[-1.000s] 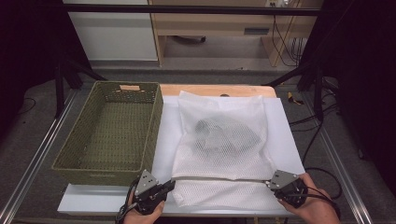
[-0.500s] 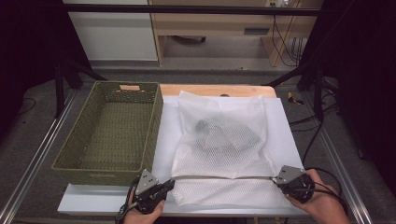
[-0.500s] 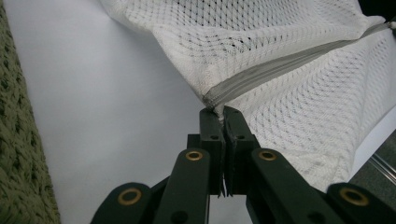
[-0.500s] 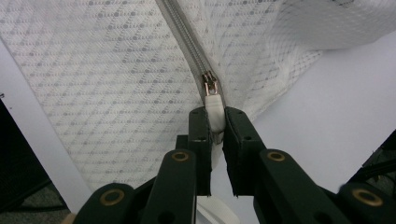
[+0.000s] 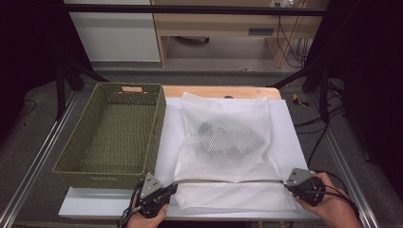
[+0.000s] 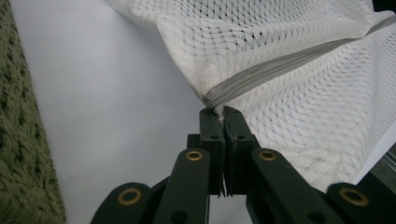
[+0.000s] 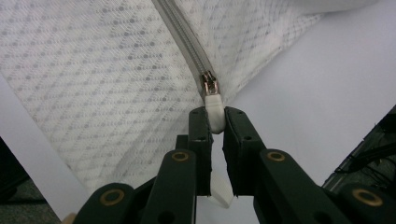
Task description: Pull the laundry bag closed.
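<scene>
Work in hand: we judged this to be zipping a white mesh laundry bag [image 5: 228,147] along its near edge, with a dark garment [image 5: 230,137] bundled inside it.
Bag's place: it lay flat on the white sheet [image 5: 166,137] over the table, just right of the green woven basket [image 5: 114,135], its zipper [image 5: 228,182] running across the side nearest us.
Left gripper [image 5: 167,191]: we had its 2 jaws pressed together on the bag's corner, pinching the fabric right where the zipper tape ends [image 6: 215,100] — the left gripper view showed the mesh fanning away from that pinch.
Right gripper [image 5: 288,183]: we had it clamped on the white pull tab [image 7: 215,113], with the metal slider [image 7: 209,85] just beyond the jaw tips and the closed teeth running away from it.
Progress, as we judged it: the slider sat at the right-hand end of the seam and no gap showed along it, so the run looked near its end or done.
Doing it well: we thought the anchor hand had to hold firm so the tape stayed taut, and the pull had to run straight along the zipper line — not upward, which would lift the bag and bunch the mesh.
Risk: the tab could slip from the jaws, or loose mesh could snag in the slider.
</scene>
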`<state>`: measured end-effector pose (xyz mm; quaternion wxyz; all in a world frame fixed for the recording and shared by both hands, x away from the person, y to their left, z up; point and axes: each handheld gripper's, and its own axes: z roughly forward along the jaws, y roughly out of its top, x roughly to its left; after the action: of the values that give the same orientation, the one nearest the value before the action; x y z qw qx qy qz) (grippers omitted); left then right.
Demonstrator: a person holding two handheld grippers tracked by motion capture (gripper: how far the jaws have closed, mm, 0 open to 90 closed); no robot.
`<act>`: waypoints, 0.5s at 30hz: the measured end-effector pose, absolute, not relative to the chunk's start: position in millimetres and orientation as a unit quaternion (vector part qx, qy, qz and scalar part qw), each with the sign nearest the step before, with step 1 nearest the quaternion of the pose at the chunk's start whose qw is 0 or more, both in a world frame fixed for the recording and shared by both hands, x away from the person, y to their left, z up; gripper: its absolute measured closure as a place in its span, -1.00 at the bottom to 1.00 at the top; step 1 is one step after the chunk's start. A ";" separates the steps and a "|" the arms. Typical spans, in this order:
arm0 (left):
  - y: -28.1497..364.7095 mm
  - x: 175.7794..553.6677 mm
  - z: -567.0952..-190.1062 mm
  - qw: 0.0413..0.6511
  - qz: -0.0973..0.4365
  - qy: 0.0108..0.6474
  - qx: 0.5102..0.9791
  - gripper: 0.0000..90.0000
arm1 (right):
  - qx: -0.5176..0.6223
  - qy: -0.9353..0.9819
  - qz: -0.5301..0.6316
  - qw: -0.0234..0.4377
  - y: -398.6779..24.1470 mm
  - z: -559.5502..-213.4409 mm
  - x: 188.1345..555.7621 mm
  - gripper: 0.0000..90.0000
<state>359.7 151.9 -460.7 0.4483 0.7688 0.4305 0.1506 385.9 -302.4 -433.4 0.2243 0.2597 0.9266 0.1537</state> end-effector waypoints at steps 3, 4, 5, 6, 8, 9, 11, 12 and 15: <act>151.4 359.4 -460.7 0.446 0.153 0.430 0.770 0.96 | 0.265 0.925 0.155 0.225 -306.0 -433.8 385.6 0.81; 151.3 359.4 -460.8 0.446 0.153 0.429 0.770 0.96 | 0.267 0.924 0.155 0.225 -307.0 -433.4 385.5 0.81; 151.3 359.4 -460.8 0.446 0.153 0.429 0.770 0.96 | 0.268 0.923 0.157 0.225 -307.5 -433.3 385.6 0.81; 151.5 359.4 -460.6 0.446 0.154 0.430 0.770 0.96 | 0.268 0.923 0.158 0.225 -308.4 -432.8 386.2 0.81; 151.7 359.5 -460.6 0.446 0.154 0.430 0.770 0.96 | 0.269 0.923 0.159 0.226 -309.5 -432.5 386.7 0.81; 151.9 359.6 -460.6 0.444 0.156 0.431 0.770 0.96 | 0.270 0.922 0.158 0.227 -309.8 -432.7 386.9 0.81; 151.9 359.7 -460.2 0.445 0.156 0.430 0.770 0.96 | 0.273 0.922 0.158 0.224 -311.6 -434.3 387.1 0.81; 151.8 359.5 -459.5 0.444 0.157 0.427 0.772 0.96 | 0.274 0.922 0.159 0.223 -312.1 -435.0 387.0 0.81; 150.3 358.9 -459.9 0.438 0.163 0.424 0.776 0.96 | 0.277 0.922 0.159 0.221 -311.9 -438.8 385.9 0.81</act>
<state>358.9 150.3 -459.9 0.4375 0.7761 0.4240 0.1626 385.9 -311.9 -438.8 0.2210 0.2768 0.9215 0.1592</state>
